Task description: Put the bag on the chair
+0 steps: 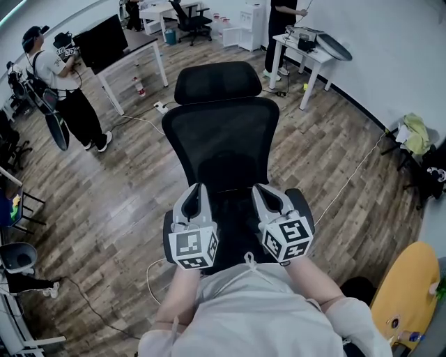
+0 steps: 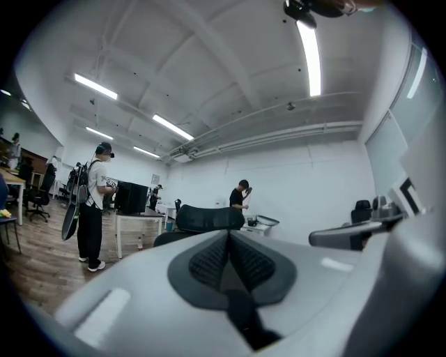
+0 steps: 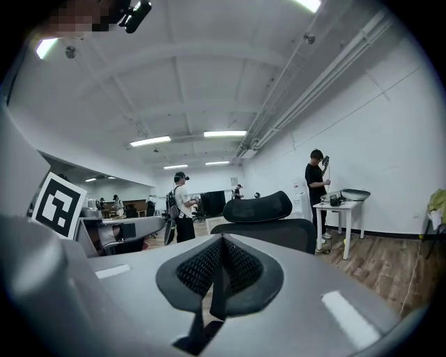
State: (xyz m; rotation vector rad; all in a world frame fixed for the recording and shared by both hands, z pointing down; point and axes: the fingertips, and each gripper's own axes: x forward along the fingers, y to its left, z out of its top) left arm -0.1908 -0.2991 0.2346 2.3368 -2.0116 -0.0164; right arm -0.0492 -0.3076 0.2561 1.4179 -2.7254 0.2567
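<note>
Two grippers lie nearest; how do they stand? (Student)

The left gripper [image 1: 197,188] and right gripper [image 1: 262,187] carry one marker cube each, the left cube [image 1: 194,249] and the right cube [image 1: 287,239]. They are side by side and apart, beyond the wearer's pale shirt [image 1: 258,314] and over the front of the chair [image 1: 223,136]. In each gripper view the ribbed pads [image 2: 209,259] meet along one seam, so both pairs of jaws are closed, pad on pad. (Tutor)

And the bag? (Student)

It cannot be made out. The black region between the grippers shows no outline of its own, so the bag's place, heading and long axis cannot be told. (Tutor)

The chair, then? (Student)

One black mesh chair stands upright, its front toward the wearer. It has one headrest [image 1: 217,82] on top, long axis running left to right. (Tutor)

Beyond it? (Student)

On the wood-plank floor [image 1: 125,202] lie one white power strip [image 1: 160,107] and one bottle [image 1: 139,87], by a white table [image 1: 129,60] bearing a dark screen [image 1: 103,42]. A second white table [image 1: 305,87] stands far right. Two people stand: one person with a backpack [image 1: 59,77] at left, one person in black [image 1: 282,28] by the right table. One further black chair [image 1: 191,21] is farthest. (Tutor)
</note>
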